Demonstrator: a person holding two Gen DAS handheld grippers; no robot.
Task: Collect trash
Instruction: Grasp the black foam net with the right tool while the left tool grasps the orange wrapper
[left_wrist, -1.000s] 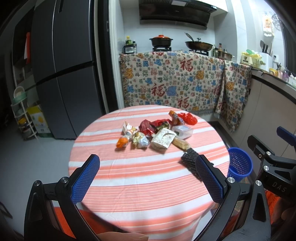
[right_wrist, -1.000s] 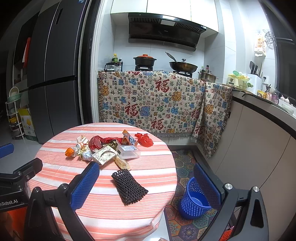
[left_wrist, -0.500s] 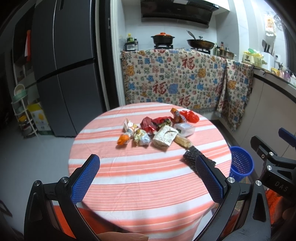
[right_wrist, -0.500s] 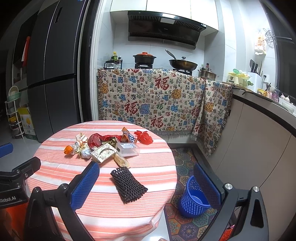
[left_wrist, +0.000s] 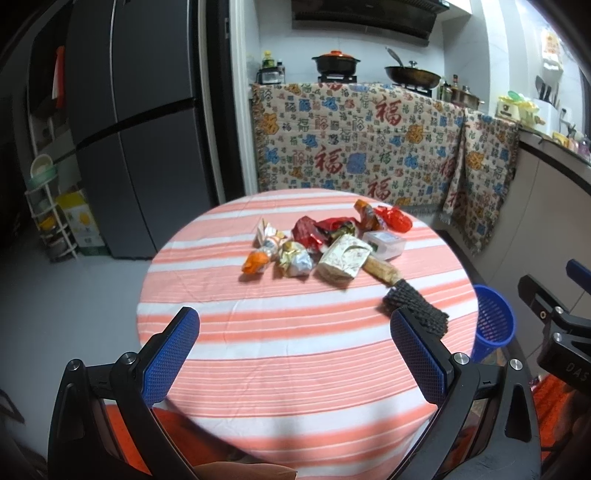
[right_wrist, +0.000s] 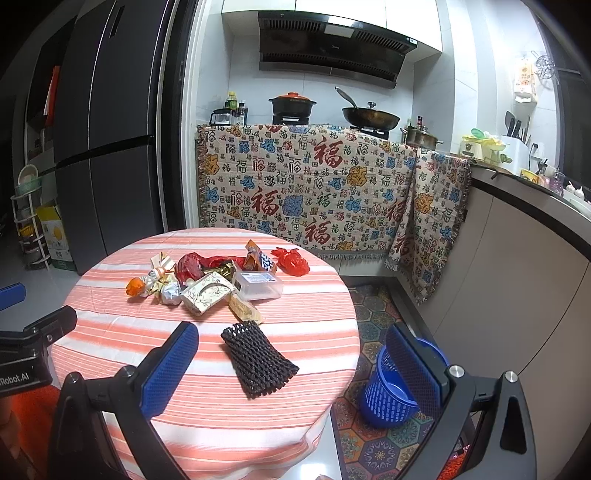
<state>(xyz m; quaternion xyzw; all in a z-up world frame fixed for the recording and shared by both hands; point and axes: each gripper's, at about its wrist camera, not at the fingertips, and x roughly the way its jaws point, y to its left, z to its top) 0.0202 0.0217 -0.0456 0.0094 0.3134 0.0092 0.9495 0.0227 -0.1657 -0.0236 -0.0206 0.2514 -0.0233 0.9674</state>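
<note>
Both claws, left claw and right claw, gape wide and hold nothing above the round table in its orange-and-white striped cloth. Crumpled wrappers cluster mid-table, a black foam net sleeve nearer. On the floor beside it stands a blue plastic mesh basket.

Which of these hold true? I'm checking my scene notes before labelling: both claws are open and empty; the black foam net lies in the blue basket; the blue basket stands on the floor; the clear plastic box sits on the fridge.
1. Both the left claw and right claw are open and empty. True.
2. The black foam net lies in the blue basket. False: it lies on the striped table.
3. The blue basket stands on the floor. True.
4. The clear plastic box sits on the fridge. False: it sits on the table among wrappers.
</note>
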